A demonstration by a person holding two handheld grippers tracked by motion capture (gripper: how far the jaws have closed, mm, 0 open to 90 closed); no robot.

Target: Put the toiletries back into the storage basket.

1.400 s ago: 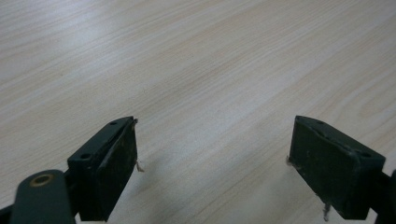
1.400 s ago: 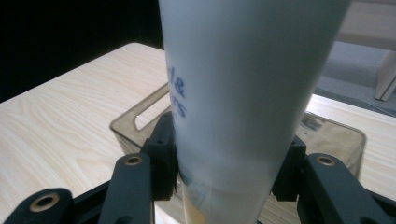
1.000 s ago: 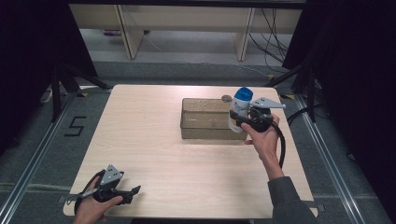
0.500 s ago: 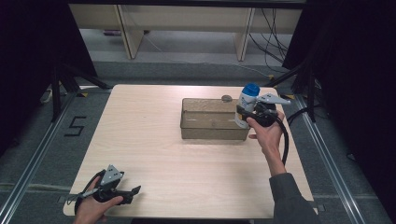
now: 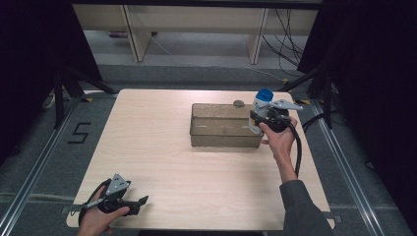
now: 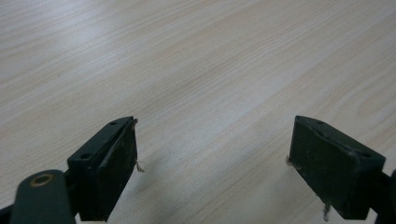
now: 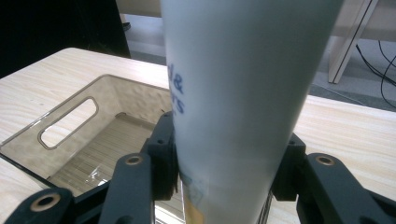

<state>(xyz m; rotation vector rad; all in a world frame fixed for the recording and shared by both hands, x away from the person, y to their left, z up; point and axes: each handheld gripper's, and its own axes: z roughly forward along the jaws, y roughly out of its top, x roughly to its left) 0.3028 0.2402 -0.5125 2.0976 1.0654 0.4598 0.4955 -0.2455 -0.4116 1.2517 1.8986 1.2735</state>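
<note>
Right tongs (image 5: 259, 119) clamp the white bottle (image 5: 260, 109), blue cap up, at the clear bin's (image 5: 223, 132) right end, seemingly over its rim. Left tongs (image 6: 215, 163) open, empty, low over the desk (image 5: 162, 132).

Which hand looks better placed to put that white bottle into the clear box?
The right. The right gripper is clamped on the bottle at the clear box's right end. The left gripper rests open at the table's near-left corner.
</note>
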